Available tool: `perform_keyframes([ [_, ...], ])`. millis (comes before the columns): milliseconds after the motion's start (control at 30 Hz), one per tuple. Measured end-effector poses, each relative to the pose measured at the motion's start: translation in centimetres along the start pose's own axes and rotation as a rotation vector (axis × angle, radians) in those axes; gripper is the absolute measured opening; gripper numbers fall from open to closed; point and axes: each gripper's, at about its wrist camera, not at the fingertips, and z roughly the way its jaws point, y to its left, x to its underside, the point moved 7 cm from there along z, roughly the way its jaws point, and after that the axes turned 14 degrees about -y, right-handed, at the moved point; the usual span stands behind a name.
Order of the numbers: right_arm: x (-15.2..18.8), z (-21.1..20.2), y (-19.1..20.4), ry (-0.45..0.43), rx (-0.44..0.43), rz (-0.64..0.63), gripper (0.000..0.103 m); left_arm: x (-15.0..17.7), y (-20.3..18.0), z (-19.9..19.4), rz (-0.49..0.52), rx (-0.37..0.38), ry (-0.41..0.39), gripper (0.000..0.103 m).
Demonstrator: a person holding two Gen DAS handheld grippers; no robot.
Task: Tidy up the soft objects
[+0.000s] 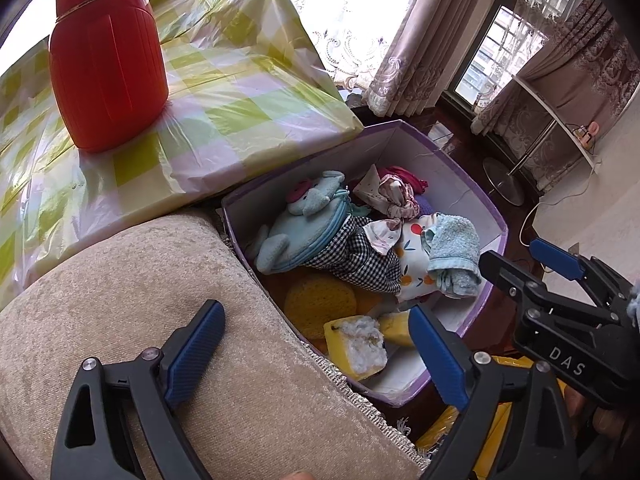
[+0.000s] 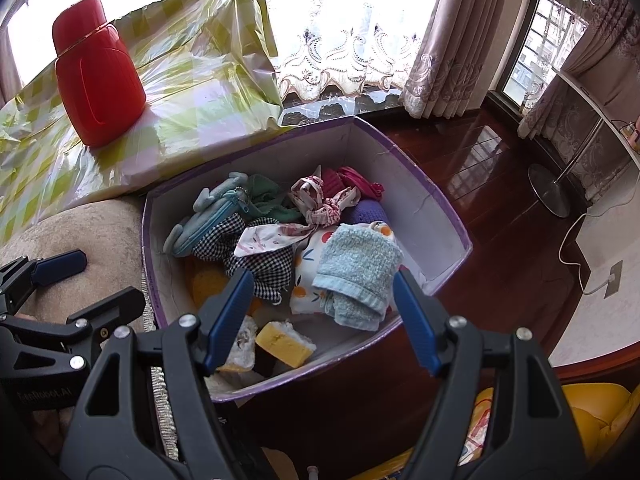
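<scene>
Right gripper: jaws spread, empty, lower centre | Folded blue towel: in purple box, mid-frame, just beyond and between the fingertips, untouched | Left gripper: jaws spread, empty, lower frame over beige cushion

Home living room: beige sofa arm, embroidered curtains, polished wood floor, lace sheers at window.

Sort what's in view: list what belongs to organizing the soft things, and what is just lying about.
Belongs to the job:
- purple box
- blue towel
- checked cloth
- plush pouch
- yellow sponges

Just lying about:
- red flask
- wrapped parcel
- beige cushion
- floor cable
</scene>
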Motion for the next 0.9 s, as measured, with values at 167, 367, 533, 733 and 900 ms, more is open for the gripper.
perform_keyframes([
  [167, 0.1, 0.0, 0.0, 0.001, 0.002, 0.001, 0.075, -0.1, 0.0, 0.1, -0.004, 0.003, 0.003, 0.095],
  [367, 0.2, 0.0, -0.1, 0.003, 0.005, 0.005, 0.075, -0.1, 0.0, 0.2, -0.005, 0.003, 0.003, 0.096],
  [533, 0.3, 0.1, -0.2, 0.008, 0.006, 0.01, 0.075, -0.1, 0.0, 0.2, -0.004, 0.003, 0.004, 0.096],
  [733, 0.4, 0.1, -0.2, 0.01, 0.003, 0.015, 0.075, -0.2, -0.2, 0.2, -0.001, 0.022, -0.004, 0.099],
  [900, 0.2, -0.2, 0.3, 0.004, 0.001, 0.019, 0.075, -1.7, -1.3, -1.7, 0.03, 0.09, -0.123, 0.103],
])
